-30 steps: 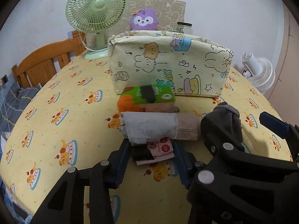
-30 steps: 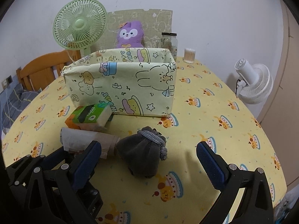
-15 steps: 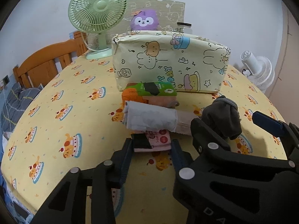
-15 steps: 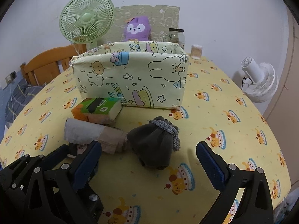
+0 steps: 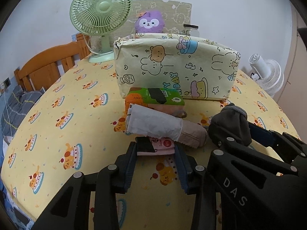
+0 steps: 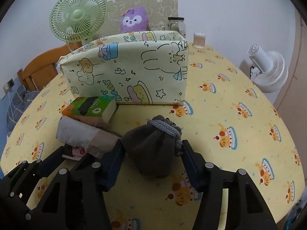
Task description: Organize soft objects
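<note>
Left gripper: jaws closed on pink packet, low on tabletop. Right gripper: jaws pressed against both sides of dark drawstring pouch, resting on tabletop. Just beside: rolled white-and-beige bundle, green tissue pack. Behind: cartoon-print fabric bin, open-topped.

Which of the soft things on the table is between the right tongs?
The dark grey drawstring pouch. The right tongs sit either side of it; the pink packet is at the left tongs.
</note>
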Available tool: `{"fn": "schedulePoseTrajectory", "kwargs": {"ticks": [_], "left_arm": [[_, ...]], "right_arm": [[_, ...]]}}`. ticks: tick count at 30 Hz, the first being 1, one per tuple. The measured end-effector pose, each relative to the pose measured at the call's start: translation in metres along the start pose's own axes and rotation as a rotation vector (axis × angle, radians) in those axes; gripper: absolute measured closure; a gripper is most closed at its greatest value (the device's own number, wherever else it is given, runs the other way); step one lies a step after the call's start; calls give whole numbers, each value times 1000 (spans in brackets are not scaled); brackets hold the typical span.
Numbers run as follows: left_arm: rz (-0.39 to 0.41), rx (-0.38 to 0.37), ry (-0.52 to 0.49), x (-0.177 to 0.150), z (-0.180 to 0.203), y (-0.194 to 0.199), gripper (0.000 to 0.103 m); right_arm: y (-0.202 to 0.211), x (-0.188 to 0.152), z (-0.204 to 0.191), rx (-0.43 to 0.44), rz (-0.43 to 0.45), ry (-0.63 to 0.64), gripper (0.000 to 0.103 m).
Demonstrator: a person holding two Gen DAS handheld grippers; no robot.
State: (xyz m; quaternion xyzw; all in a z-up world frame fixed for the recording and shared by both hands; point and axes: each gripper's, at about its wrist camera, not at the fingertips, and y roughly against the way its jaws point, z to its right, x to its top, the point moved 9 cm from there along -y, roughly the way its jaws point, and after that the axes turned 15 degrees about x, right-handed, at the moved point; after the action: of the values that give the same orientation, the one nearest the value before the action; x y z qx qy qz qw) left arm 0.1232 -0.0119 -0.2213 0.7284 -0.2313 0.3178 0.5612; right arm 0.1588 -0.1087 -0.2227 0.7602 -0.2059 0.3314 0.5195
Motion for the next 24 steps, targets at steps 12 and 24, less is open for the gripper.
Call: {"fn": "schedulePoseTrajectory", "kwargs": {"ticks": [12,24], "left_arm": [[63,7,13,12,-6,25,63],[125,14,24,29,-12,52,64]], "right_arm": [[26,11,-10,16,55,18,47],[56,27,-20,27,118,31,47]]}}
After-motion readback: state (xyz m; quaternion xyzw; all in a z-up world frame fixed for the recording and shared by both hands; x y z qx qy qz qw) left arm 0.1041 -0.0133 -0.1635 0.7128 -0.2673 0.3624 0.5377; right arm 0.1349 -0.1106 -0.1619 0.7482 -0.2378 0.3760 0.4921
